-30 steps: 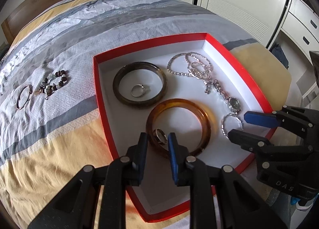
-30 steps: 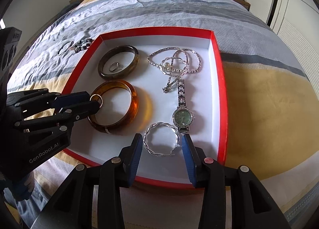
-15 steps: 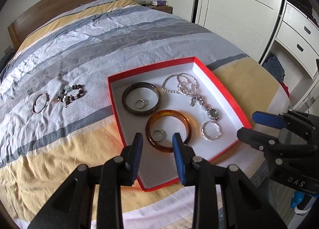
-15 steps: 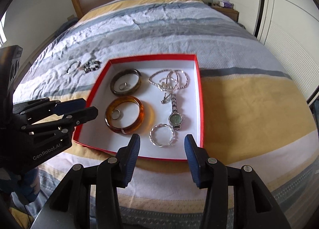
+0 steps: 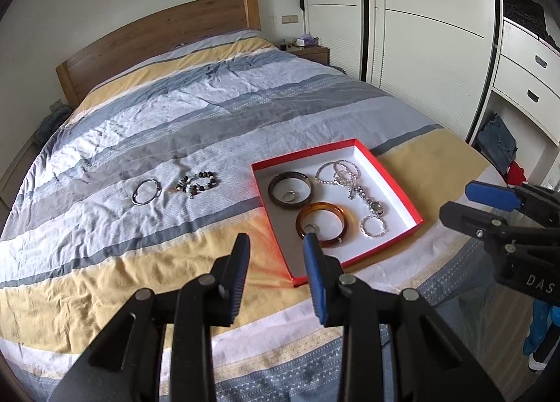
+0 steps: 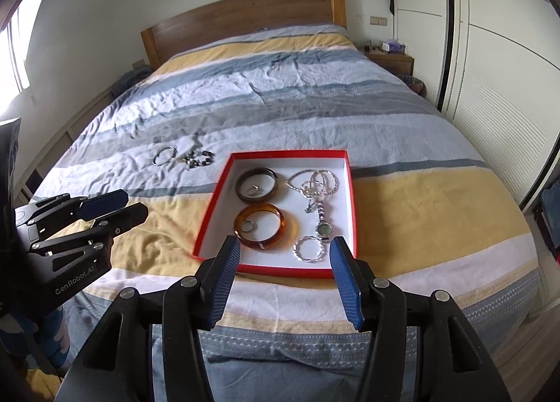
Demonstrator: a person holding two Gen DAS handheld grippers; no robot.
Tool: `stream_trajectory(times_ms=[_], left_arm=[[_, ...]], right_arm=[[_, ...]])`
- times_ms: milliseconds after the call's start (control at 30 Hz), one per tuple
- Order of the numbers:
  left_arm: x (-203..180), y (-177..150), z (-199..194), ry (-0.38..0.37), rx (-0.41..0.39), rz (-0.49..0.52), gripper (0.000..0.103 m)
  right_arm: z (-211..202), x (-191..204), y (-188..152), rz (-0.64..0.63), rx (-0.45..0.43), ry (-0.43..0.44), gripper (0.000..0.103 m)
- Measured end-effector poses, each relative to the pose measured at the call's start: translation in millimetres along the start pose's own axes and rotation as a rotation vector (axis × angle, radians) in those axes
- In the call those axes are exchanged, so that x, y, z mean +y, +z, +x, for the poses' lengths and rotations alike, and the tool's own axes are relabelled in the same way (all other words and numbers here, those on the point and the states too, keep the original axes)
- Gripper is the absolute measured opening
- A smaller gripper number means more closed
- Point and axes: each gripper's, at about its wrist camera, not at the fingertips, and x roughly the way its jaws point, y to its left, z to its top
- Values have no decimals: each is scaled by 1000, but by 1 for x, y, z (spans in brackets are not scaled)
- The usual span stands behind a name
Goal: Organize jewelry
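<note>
Striped bed point(image 6: 315, 104), "GenRobot.AI" left gripper point(image 6: 134, 207) (jaws apart, empty), right gripper point(image 6: 285, 249) opening, empty

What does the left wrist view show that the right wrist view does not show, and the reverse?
Only the left wrist view shows the white drawers and the blue clothes on the floor beside the wardrobe. Only the right wrist view shows the bright window at the far left. Both show the red box with the amber bangle, the dark bangle and the watch, and the silver bangle and beaded bracelet lying outside on the bedspread.
</note>
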Motion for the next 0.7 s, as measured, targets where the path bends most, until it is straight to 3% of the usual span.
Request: stream_trajectory(times_ms=[700], left_arm=[[42, -41, -99, 29, -116, -81, 31]], right_arm=[[-70, 86, -9, -99, -108, 51, 59]])
